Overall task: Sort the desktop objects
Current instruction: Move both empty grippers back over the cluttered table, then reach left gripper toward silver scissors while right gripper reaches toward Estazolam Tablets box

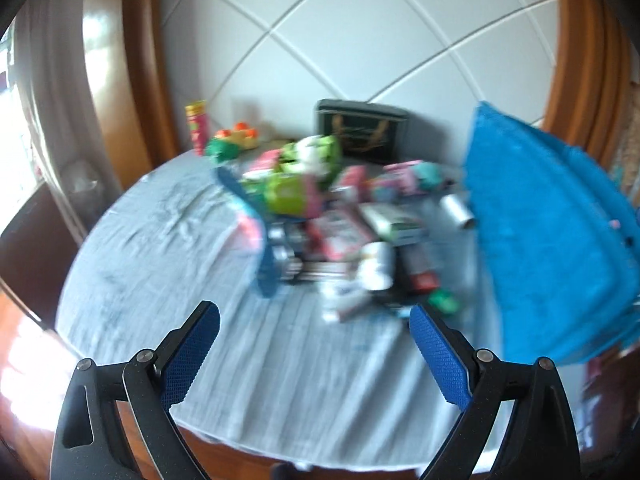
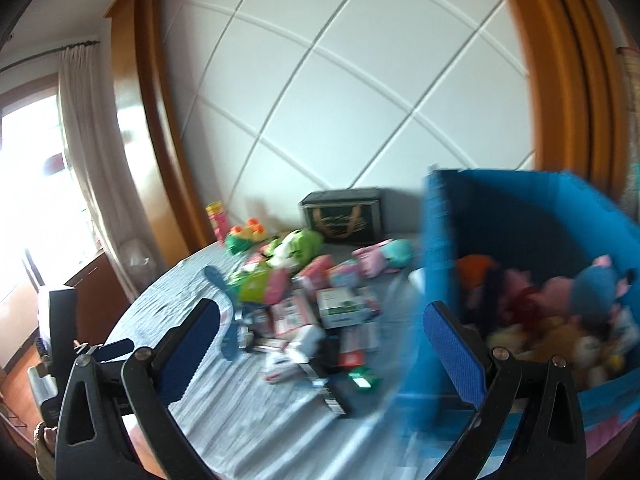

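A blurred heap of small objects (image 1: 340, 216) lies in the middle of a round table covered by a pale cloth (image 1: 160, 248). It holds a green plush (image 1: 316, 156), pink packs, silver cans (image 1: 374, 266) and a white-and-green box (image 2: 340, 302). My left gripper (image 1: 312, 312) hovers over the cloth just in front of the heap, open, nothing between its blue pads. My right gripper (image 2: 320, 308) is also open and empty, near the heap and beside a blue bin (image 2: 520, 216) that holds several plush toys (image 2: 592, 292).
At the back stand a dark box (image 1: 362, 132), a pink-and-yellow tube (image 1: 198, 126) and a green-and-orange toy (image 1: 232, 140). A white panelled wall with a wooden frame rises behind. The left gripper's body and a hand (image 2: 44, 440) show at the right wrist view's lower left.
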`<state>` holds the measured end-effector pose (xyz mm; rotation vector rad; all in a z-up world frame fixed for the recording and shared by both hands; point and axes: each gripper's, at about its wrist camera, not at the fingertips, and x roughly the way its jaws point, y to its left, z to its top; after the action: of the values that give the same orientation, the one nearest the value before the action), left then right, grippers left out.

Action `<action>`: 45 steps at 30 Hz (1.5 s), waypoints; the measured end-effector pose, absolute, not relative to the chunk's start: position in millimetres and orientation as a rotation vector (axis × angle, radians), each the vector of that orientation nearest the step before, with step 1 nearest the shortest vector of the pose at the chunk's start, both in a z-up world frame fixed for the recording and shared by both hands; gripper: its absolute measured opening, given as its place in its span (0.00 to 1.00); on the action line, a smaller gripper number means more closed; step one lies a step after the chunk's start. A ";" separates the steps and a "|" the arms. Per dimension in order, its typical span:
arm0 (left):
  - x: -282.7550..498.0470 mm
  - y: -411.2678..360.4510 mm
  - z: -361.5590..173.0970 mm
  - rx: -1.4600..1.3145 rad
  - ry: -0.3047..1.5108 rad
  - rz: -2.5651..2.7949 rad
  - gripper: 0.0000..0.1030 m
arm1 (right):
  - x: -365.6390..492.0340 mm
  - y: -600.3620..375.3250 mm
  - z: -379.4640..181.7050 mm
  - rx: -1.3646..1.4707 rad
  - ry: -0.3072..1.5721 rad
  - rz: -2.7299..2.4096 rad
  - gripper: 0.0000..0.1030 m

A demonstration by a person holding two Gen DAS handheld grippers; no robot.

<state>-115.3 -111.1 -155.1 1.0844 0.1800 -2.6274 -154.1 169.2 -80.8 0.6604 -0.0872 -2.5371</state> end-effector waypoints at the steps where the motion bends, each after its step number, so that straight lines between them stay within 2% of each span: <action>1: -117.0 -130.9 -159.4 1.092 0.174 -2.621 0.94 | -154.6 151.8 -85.3 0.670 -0.088 -2.531 1.00; 7: -128.2 -200.6 -190.1 1.154 0.169 -2.603 0.94 | -158.9 75.8 -113.9 0.709 -0.119 -2.555 1.00; 10: -137.8 -216.5 -212.1 1.219 0.185 -2.594 0.94 | -171.3 56.0 -144.5 0.826 -0.149 -2.518 1.00; 16: -169.3 -222.3 -254.5 1.337 0.250 -2.542 0.94 | -210.4 38.8 -227.2 1.195 -0.140 -2.450 1.00; 22: -220.3 -214.4 -280.9 1.429 0.230 -2.493 0.91 | -251.3 42.3 -283.5 1.354 -0.190 -2.385 1.00; 34: -368.4 -201.9 -331.5 1.519 0.365 -2.438 0.79 | -321.4 52.3 -318.7 1.468 -0.149 -2.338 1.00; 39: -410.1 -210.2 -352.0 1.506 0.123 -2.407 0.78 | -338.6 49.2 -322.3 1.479 -0.122 -2.370 1.00; 45: -387.2 -260.0 -361.8 1.476 -0.041 -2.321 0.76 | -369.0 19.2 -313.0 1.458 -0.090 -2.391 1.00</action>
<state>-387.2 -260.0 -361.8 1.4763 -0.0413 -2.3212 -369.0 19.2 -313.0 1.4575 -0.0895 -2.3911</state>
